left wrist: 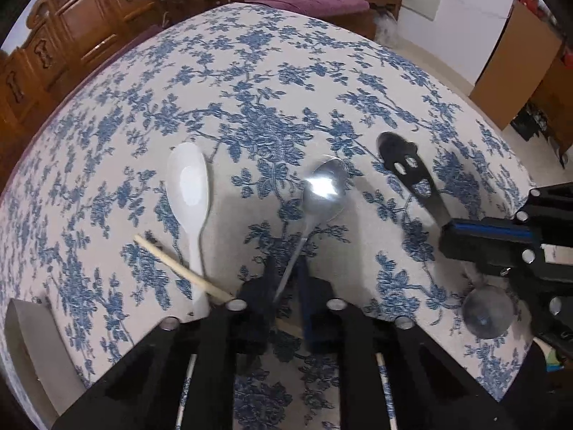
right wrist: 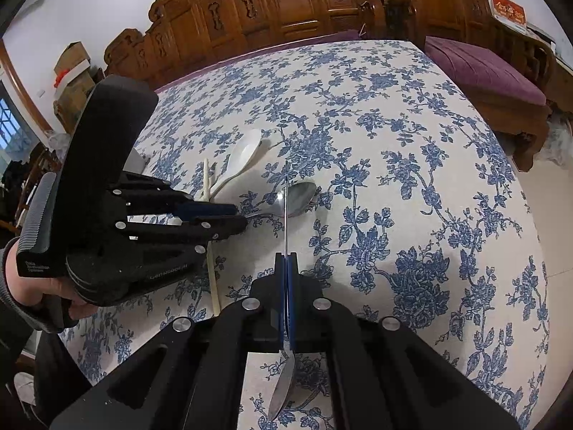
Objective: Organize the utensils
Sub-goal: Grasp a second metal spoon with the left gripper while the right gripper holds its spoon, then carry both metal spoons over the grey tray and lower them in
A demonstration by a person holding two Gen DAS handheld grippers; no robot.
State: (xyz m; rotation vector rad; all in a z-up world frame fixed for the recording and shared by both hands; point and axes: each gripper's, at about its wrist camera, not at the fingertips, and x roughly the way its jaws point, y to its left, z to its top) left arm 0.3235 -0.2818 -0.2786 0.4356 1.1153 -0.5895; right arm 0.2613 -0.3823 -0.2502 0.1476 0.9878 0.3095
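We found our left gripper (left wrist: 286, 286) closed narrowly on the thin handle of the metal spoon (left wrist: 324, 190), whose bowl lay on the blue-flowered tablecloth (left wrist: 272, 71) ahead of the fingers. Just left of it lay the white plastic spoon (left wrist: 189, 193), with a pale chopstick (left wrist: 179, 268) crossing its handle. Our right gripper (right wrist: 286, 279) was pinched shut on a flat black slotted utensil (left wrist: 408, 168), seen edge-on in the right wrist view and raised off the cloth, its handle end reaching back under the camera. The two grippers stood near each other, the slotted blade to the right of the metal spoon. Beyond the utensils the cloth ran bare to the far edge, where the carved wooden bench (right wrist: 286, 3) stood.
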